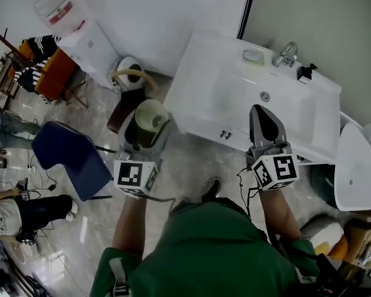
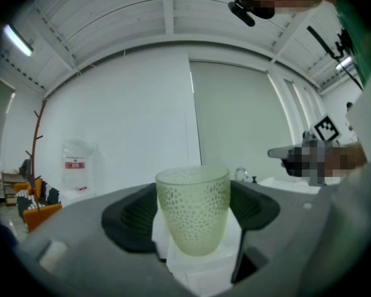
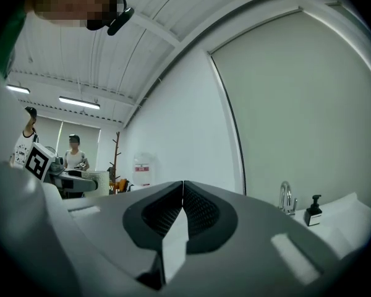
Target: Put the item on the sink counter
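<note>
A pale green dimpled cup stands upright between the black pads of my left gripper, which is shut on it. In the head view the cup and left gripper hang over the floor, left of the white sink counter. My right gripper is shut with nothing in it, its tips over the counter's front edge. The right gripper view shows its pads pressed together. The basin, tap and soap dish lie toward the counter's back.
A black soap pump stands beside the tap. A white toilet is right of the counter. On the floor to the left are a blue chair, a water dispenser and a kettle-like thing.
</note>
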Motion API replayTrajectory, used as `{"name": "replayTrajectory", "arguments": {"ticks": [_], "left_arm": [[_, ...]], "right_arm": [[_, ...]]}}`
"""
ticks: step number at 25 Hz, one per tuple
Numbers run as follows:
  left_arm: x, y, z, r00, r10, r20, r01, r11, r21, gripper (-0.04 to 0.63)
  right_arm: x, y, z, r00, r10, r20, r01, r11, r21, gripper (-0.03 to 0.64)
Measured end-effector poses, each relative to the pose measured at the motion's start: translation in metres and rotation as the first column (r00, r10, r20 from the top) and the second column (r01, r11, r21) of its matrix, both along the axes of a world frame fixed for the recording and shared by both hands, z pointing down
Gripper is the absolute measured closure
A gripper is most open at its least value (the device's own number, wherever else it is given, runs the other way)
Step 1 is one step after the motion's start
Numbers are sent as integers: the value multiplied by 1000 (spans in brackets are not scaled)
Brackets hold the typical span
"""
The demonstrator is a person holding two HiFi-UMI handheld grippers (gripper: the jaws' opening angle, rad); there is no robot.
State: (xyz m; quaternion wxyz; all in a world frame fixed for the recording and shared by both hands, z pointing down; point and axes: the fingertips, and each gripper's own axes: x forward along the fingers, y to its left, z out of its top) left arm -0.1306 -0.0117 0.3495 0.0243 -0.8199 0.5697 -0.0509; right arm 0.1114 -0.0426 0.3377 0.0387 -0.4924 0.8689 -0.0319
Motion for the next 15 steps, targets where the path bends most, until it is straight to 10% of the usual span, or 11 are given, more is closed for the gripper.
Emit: {"name": "replayTrajectory", "arguments": {"ticks": [15], "left_arm": [[31,-80,23,999,-31,11,31,998,-53,235]], "right_arm": [[23,-83,27,998,-51,39,53,996,-65,615]]}}
